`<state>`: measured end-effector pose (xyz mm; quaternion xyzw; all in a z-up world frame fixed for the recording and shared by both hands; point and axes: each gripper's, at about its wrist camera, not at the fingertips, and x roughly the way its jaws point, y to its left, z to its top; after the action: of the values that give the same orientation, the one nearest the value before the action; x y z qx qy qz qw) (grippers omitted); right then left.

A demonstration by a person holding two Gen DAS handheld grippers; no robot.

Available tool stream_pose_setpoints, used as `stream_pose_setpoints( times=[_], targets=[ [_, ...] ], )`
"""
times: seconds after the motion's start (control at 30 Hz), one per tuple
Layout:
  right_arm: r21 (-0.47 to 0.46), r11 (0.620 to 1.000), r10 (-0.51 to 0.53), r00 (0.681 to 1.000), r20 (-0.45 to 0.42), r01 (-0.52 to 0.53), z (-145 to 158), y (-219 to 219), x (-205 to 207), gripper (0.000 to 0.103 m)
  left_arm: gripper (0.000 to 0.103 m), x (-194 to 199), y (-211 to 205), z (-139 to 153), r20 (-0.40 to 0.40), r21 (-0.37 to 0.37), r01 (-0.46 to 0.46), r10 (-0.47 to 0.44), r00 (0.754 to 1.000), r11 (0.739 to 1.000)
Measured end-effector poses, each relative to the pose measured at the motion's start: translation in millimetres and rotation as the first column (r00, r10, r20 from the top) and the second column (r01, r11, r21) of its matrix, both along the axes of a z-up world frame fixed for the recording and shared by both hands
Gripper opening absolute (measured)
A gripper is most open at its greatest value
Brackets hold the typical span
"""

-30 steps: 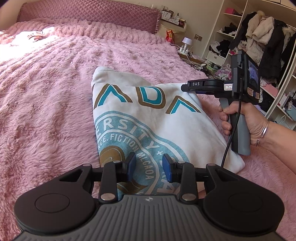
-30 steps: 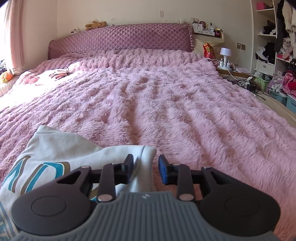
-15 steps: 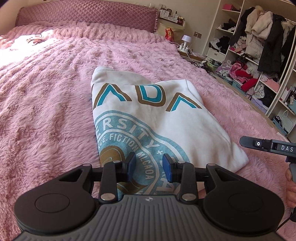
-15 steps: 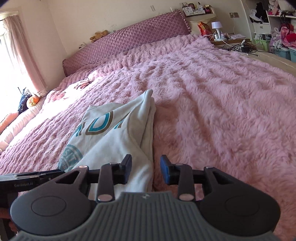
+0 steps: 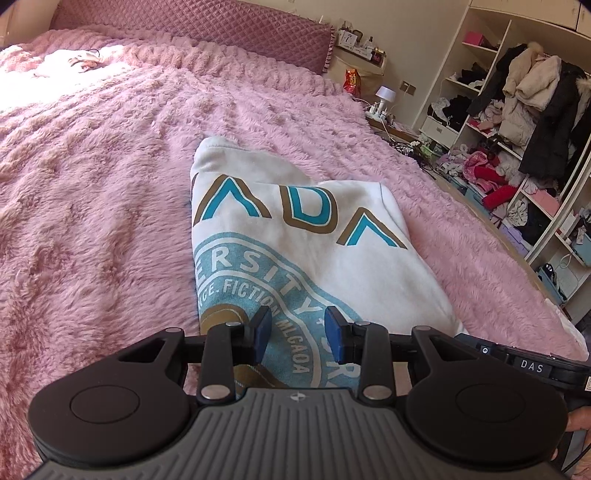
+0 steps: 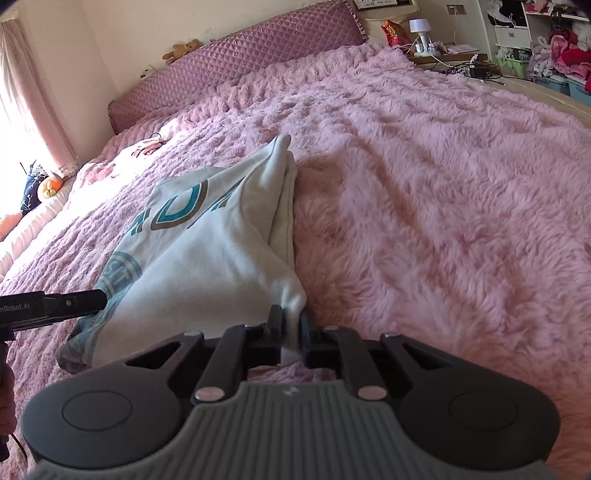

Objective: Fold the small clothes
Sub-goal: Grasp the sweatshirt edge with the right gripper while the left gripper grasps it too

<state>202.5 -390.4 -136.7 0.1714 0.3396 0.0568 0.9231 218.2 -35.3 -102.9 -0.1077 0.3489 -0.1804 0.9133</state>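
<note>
Covering nearly the whole of both views, a fluffy pink plush bedspread (image 5: 110, 206) lies over the bed, with a quilted mauve headboard (image 5: 207, 26) at its far end. Open white shelves crammed with coats and clothes (image 5: 524, 122) stand along the wall past the bed's right side in the left wrist view.

On the bedspread, towards the near edge, lies the folded white sweatshirt with teal and brown lettering and a round light-blue crest (image 5: 295, 240), printed side up. Its layered edge shows as a stack of white folds on the right side in the right wrist view (image 6: 284, 206).

The left gripper (image 5: 297, 334) hovers just above the crest at the near end of the sweatshirt, its blue pads standing moderately apart with only the print seen between them; they do not press on the cloth. The right gripper (image 6: 291, 330) sits at the near right corner of the sweatshirt, and its jaws have just been closing: they now stand narrow, pinching a small bunch of white fabric at that corner.

Each gripper's black body shows at the edge of the other's view, just beside the garment. A small white lamp (image 5: 386, 94) stands on the bedside stand near the headboard.
</note>
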Motion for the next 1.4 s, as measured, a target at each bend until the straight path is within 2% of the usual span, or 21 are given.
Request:
stream_pose_setpoints(
  times=[0.03, 0.1, 0.2, 0.3, 0.43, 0.6, 0.7, 0.77, 0.8, 0.83, 0.87, 0.9, 0.93, 1.0, 1.03, 1.07, 1.1, 1.17, 1.27, 1.33, 1.4],
  targets=[
    [0.003, 1.000, -0.015, 1.000, 0.008, 0.015, 3.3, -1.3, -1.1, 0.029, 0.043, 3.5, 4.1, 5.6, 0.018, -0.010, -0.014, 0.014, 1.000, 1.000],
    [0.029, 0.999, -0.026, 0.998, 0.057, 0.024, 13.3, -5.4, -2.1, 0.031, 0.048, 14.4, 12.4, 14.0, 0.057, -0.029, -0.038, 0.039, 0.998, 0.999],
    [0.034, 0.999, -0.017, 0.994, 0.110, 0.014, 27.1, -7.8, 14.6, 0.032, 0.050, 44.2, 22.9, 20.2, 0.085, -0.019, -0.090, 0.092, 0.992, 0.996],
    [0.048, 0.999, -0.014, 0.989, 0.147, 0.007, 35.6, -6.6, 46.0, 0.032, 0.051, 91.1, 35.9, 14.3, 0.060, -0.067, -0.136, 0.140, 0.988, 0.988],
    [0.081, 0.996, -0.037, 0.983, 0.177, 0.023, 40.1, -6.3, 99.3, 0.040, 0.051, 148.9, 42.4, -3.6, 0.002, -0.091, -0.172, 0.173, 0.985, 0.981],
    [0.064, 0.997, -0.056, 0.989, 0.134, 0.047, 36.2, -2.5, 170.2, 0.043, 0.051, 190.0, 42.5, -16.1, -0.034, -0.095, -0.201, 0.198, 0.980, 0.975],
    [0.062, 0.997, -0.053, 0.992, 0.112, 0.047, 30.4, 0.8, 192.0, 0.043, 0.051, 204.4, 39.9, -21.7, -0.057, -0.118, -0.169, 0.163, 0.985, 0.979],
    [0.046, 0.998, -0.044, 0.993, 0.107, 0.040, 26.8, 5.2, 199.3, 0.043, 0.051, 209.1, 35.2, -23.0, -0.044, -0.088, -0.154, 0.151, 0.988, 0.984],
    [0.041, 0.999, -0.040, 0.994, 0.106, 0.036, 25.1, 6.7, 201.8, 0.042, 0.043, 210.0, 32.9, -23.6, -0.034, -0.083, -0.134, 0.131, 0.991, 0.988],
    [0.034, 0.999, -0.035, 0.994, 0.104, 0.031, 23.3, 8.3, 204.2, 0.030, 0.034, 209.7, 30.5, -24.1, -0.023, -0.075, -0.113, 0.112, 0.993, 0.991],
    [0.025, 1.000, -0.022, 0.995, 0.101, 0.019, 20.7, 10.1, 206.3, 0.017, 0.016, 208.8, 26.8, -23.8, -0.010, -0.050, -0.103, 0.103, 0.995, 0.993],
    [0.016, 1.000, -0.010, 0.995, 0.097, 0.008, 18.7, 11.8, 207.9, 0.002, 0.008, 206.3, 24.8, -23.0, 0.007, -0.032, -0.098, 0.098, 0.995, 0.995],
    [0.006, 1.000, -0.008, 0.995, 0.098, 0.007, 18.1, 12.9, 208.4, 0.001, 0.006, 204.1, 25.5, -21.9, 0.024, -0.038, -0.094, 0.095, 0.995, 0.995],
    [0.011, 1.000, -0.007, 0.992, 0.125, 0.006, 19.3, 14.1, 207.6, 0.001, 0.005, 193.8, 35.5, -17.3, 0.073, -0.116, -0.121, 0.130, 0.989, 0.986],
    [0.019, 1.000, -0.008, 0.989, 0.146, 0.006, 21.5, 14.3, 206.1, 0.001, 0.005, 191.8, 45.5, -16.3, 0.073, -0.194, -0.156, 0.173, 0.982, 0.968],
    [0.023, 1.000, -0.011, 0.987, 0.162, 0.007, 23.2, 15.1, 205.1, 0.001, 0.005, 193.5, 52.6, -19.7, 0.043, -0.237, -0.184, 0.200, 0.979, 0.954],
    [0.021, 1.000, -0.011, 0.986, 0.166, 0.008, 23.9, 17.0, 205.9, 0.001, 0.005, 199.0, 56.5, -25.6, 0.004, -0.249, -0.201, 0.208, 0.978, 0.948],
    [-0.029, 0.999, -0.010, 0.992, 0.128, 0.014, 19.2, 24.1, 214.3, 0.001, 0.005, 208.5, 57.2, -35.6, -0.034, -0.221, -0.209, 0.207, 0.978, 0.953],
    [-0.063, 0.998, -0.022, 0.996, 0.086, 0.028, 7.7, 28.8, 223.4, 0.001, 0.006, 217.6, 54.3, -41.6, -0.045, -0.184, -0.205, 0.200, 0.979, 0.961],
    [-0.072, 0.997, -0.034, 0.997, 0.068, 0.039, 2.4, 27.7, 227.3, 0.001, 0.014, 223.3, 52.4, -44.0, -0.063, -0.159, -0.205, 0.197, 0.978, 0.966],
    [-0.071, 0.997, -0.039, 0.998, 0.049, 0.043, -1.1, 25.6, 229.4, 0.005, 0.027, 229.0, 54.9, -47.1, -0.102, -0.160, -0.214, 0.199, 0.975, 0.964]
  ],
)
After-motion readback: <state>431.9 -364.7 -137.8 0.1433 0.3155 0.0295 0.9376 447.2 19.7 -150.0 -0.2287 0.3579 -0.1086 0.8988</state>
